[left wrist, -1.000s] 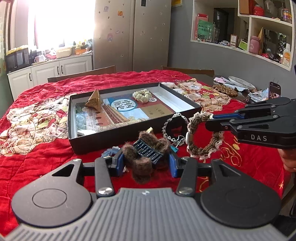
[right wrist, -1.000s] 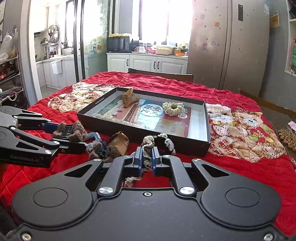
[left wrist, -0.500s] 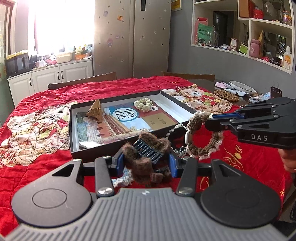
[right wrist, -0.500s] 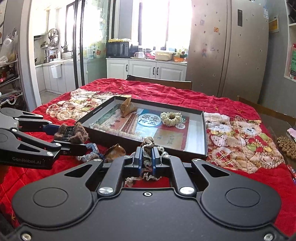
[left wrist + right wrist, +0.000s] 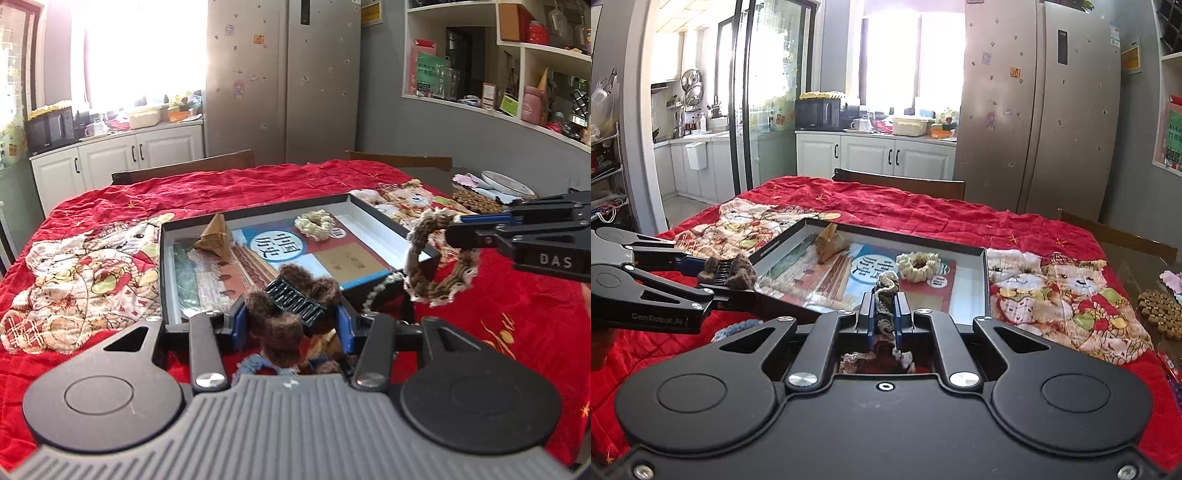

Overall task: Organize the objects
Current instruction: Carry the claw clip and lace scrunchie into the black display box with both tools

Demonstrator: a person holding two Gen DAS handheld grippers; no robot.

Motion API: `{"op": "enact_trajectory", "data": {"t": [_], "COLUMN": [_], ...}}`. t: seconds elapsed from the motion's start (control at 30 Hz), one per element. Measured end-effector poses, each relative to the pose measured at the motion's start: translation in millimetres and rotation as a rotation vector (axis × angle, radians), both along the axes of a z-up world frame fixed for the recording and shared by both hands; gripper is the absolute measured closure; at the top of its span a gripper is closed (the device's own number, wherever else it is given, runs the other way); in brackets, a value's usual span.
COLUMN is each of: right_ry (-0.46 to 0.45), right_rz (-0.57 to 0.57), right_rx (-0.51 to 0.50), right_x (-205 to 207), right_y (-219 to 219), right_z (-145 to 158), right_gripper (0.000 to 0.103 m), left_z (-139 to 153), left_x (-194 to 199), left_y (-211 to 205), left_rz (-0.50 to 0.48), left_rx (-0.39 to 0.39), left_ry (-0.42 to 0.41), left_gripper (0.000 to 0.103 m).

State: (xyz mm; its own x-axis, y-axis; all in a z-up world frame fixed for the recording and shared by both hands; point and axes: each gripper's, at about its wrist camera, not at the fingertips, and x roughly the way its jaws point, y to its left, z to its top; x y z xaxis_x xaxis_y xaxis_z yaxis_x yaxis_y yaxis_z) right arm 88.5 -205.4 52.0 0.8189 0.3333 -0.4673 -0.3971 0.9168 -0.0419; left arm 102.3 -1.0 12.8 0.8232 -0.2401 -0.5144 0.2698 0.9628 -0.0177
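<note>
A: How many hair things can you count?

B: Three scrunchies and one claw clip. One cream scrunchie [image 5: 918, 265] lies in the black tray [image 5: 984, 280], toward its far right part. One brown crochet scrunchie [image 5: 436, 258] hangs from the right tongs [image 5: 452, 230], whose jaws are pressed together on its band, up off the desk [image 5: 258, 188] just over the tray's near right corner. A blue knitted scrunchie [image 5: 737, 328] lies on the red cloth below the left tongs [image 5: 290, 321].

A: And the clip?

B: The furry brown claw clip [image 5: 291, 299] sits clamped between the left tongs' blue pads, held over the tray's near edge.

A: What else is in the tray?

B: One brown pyramid-shaped pouch [image 5: 216, 238] in the far left part, beside the cream scrunchie on a printed liner with a blue circle. That makes two loose things inside.

A: Anything outside it?

B: A brown beaded mat [image 5: 1160, 308] at the desk's right end.
</note>
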Motion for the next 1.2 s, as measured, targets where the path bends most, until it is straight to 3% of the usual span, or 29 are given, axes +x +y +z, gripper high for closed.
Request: {"op": "enact_trajectory", "data": {"t": [0.8, 1.2], "right_ry": [0.032, 0.078], "right_rz": [-0.063, -0.118], "right_rx": [0.058, 0.123], "right_x": [84.4, 150.3], "right_y": [5.1, 12.4], "right_z": [6.4, -9.9], "right_gripper": [0.093, 0.093], "left_z": [3.5, -4.1], "left_x": [81.0, 129.8], "left_y": [-12.9, -17.4], "left_rz": [0.037, 0.074], "left_rx": [0.016, 0.033], "left_ry": [0.019, 0.049], "left_gripper": [0.052, 0.052]}}
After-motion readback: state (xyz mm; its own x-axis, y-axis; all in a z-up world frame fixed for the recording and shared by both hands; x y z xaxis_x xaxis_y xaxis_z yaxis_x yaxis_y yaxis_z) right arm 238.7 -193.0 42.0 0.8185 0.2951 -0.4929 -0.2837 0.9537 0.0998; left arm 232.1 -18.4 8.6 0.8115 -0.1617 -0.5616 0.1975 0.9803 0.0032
